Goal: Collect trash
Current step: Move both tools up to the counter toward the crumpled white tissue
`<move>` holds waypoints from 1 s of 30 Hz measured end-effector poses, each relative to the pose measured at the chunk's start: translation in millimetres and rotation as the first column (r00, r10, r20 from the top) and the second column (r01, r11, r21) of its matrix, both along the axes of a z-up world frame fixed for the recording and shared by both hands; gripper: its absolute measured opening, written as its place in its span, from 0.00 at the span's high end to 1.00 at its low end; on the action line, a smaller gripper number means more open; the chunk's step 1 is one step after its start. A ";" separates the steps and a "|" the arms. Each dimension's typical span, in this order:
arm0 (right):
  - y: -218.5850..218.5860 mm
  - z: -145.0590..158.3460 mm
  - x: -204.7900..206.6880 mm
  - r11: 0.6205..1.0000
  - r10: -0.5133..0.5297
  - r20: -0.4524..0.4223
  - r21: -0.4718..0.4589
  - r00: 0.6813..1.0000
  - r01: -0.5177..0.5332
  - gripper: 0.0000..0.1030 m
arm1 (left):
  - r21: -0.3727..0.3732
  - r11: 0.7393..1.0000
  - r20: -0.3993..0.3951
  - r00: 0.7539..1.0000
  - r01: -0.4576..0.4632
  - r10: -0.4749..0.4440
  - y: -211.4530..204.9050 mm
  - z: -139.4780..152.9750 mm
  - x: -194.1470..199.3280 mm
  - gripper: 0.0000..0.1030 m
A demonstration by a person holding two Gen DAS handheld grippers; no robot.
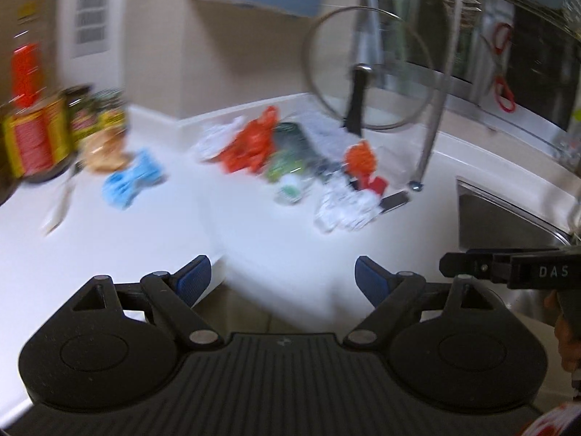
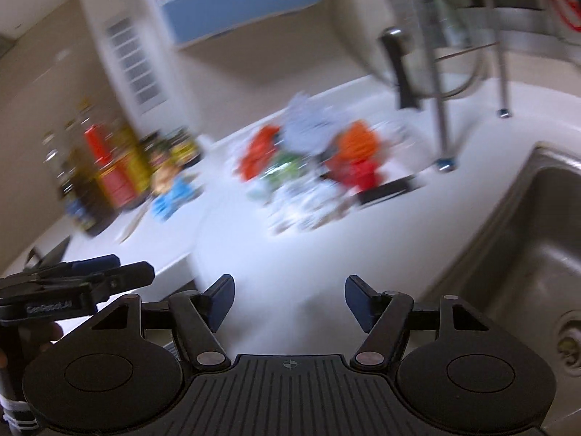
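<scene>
A blurred heap of trash lies on the white counter (image 1: 254,239): an orange-red wrapper (image 1: 250,141), a dark green packet (image 1: 294,141), a small orange piece (image 1: 359,158), crumpled clear plastic (image 1: 345,207) and a blue wrapper (image 1: 132,178) off to the left. My left gripper (image 1: 283,279) is open and empty, well short of the heap. In the right wrist view the same heap (image 2: 308,174) lies ahead, and my right gripper (image 2: 288,299) is open with nothing between its blue pads (image 2: 221,299). Each gripper shows at the edge of the other's view.
Sauce bottles and jars (image 1: 47,134) stand at the left. A glass pan lid (image 1: 366,69) leans on a metal rack leg (image 1: 430,138) behind the heap. A steel sink (image 2: 526,254) opens on the right, with a dish rack overhead.
</scene>
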State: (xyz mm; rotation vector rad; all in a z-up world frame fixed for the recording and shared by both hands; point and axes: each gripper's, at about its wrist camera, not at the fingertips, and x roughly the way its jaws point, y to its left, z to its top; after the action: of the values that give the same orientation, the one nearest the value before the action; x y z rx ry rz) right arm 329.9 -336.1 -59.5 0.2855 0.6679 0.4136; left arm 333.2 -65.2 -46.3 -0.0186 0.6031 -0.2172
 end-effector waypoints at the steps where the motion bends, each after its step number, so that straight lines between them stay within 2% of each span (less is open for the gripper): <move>1: -6.7 -0.7 5.5 1.000 -0.023 0.004 -0.006 1.000 0.023 0.34 | 0.003 1.000 0.003 1.000 0.026 -0.026 -7.2 -1.0 9.0 0.18; 9: -40.1 -6.6 37.7 0.989 -0.143 0.028 -0.019 0.989 0.143 0.33 | 0.078 0.982 0.013 0.985 0.172 -0.173 -60.5 -19.8 72.9 0.17; 16: -53.5 -11.2 49.4 0.980 -0.196 0.025 -0.011 0.980 0.196 0.33 | 0.146 0.964 -0.013 0.975 0.222 -0.222 -89.6 -38.1 115.0 0.17; 23: -59.3 -14.3 55.8 0.977 -0.215 0.013 -0.008 0.977 0.215 0.33 | 0.204 0.943 -0.020 0.964 0.262 -0.264 -104.5 -48.6 134.2 0.18; 26: -60.5 -14.9 57.3 0.976 -0.220 0.008 -0.008 0.976 0.220 0.33 | 0.205 0.941 -0.031 0.963 0.269 -0.269 -105.7 -51.4 139.3 0.28; 30: -60.0 -16.6 59.9 0.976 -0.218 0.002 -0.009 0.976 0.218 0.33 | 0.200 0.937 -0.047 0.958 0.286 -0.283 -105.0 -54.0 141.2 0.50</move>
State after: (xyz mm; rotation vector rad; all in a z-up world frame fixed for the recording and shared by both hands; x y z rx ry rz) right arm 389.8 -396.1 -76.1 0.3463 0.6299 0.2004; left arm 474.4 -170.1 -100.3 0.2686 0.6426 -0.4354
